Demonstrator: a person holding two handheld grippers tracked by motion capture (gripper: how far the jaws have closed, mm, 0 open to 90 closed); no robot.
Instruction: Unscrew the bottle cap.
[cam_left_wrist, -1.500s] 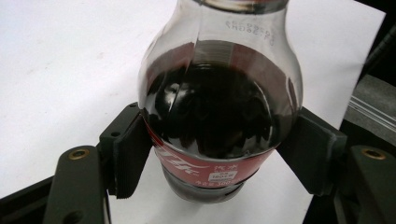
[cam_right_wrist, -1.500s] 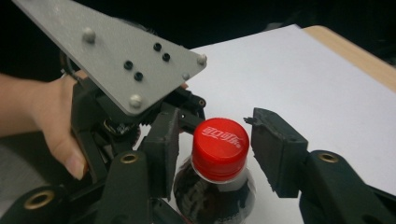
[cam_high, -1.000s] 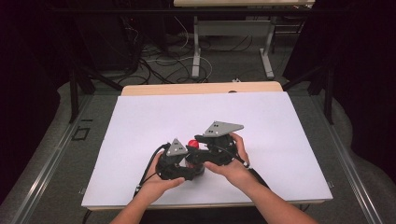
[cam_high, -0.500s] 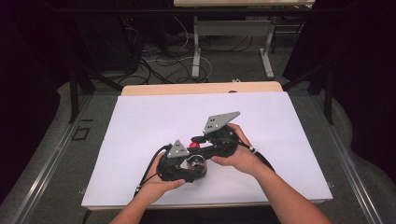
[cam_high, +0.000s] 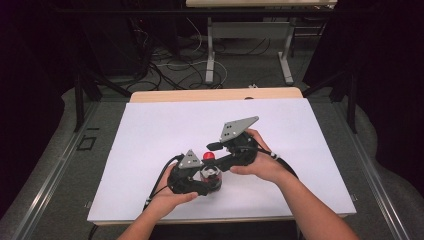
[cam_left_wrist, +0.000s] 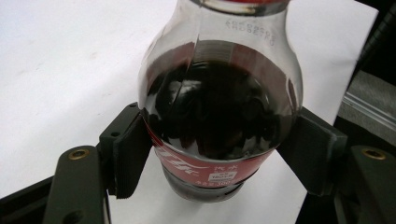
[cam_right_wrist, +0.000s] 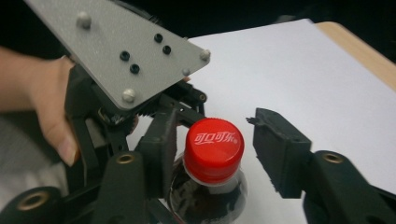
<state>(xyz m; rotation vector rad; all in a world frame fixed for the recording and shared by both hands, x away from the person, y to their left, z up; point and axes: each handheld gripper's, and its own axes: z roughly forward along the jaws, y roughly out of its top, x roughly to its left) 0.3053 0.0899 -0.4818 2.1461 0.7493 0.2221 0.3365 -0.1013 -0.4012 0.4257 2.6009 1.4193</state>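
Small clear plastic bottle of dark cola with a red screw cap stands upright on the white sheet covering the table, towards the near edge of the sheet and roughly mid-width.

Left gripper is clamped on the bottle body: in the left gripper view both black pads press the sides at the red label band, below the shoulder. The grip looks square and low.

Right gripper sits over the cap. Its jaws have just been opening. In the right gripper view the cap is between the pads, the left pad is close to or just touching it, and the right pad stands clear with a visible gap. So it is spread around the cap, not pinching it.

Read: an uncapping step, with the right gripper mid re-grip between twists.

To do it well:
- Centre the right gripper on the cap before closing. It's biased to one side now, and closing like that would shove the bottle neck sideways.
- Bite on the ribbed skirt of the cap, not the top edge, or the pads will slip off.
- Keep the left clamp on. The bottle wall is soft, so squeezing harder could push cola out once the seal breaks.
- Twist about the bottle axis, with no lift until the thread is free.
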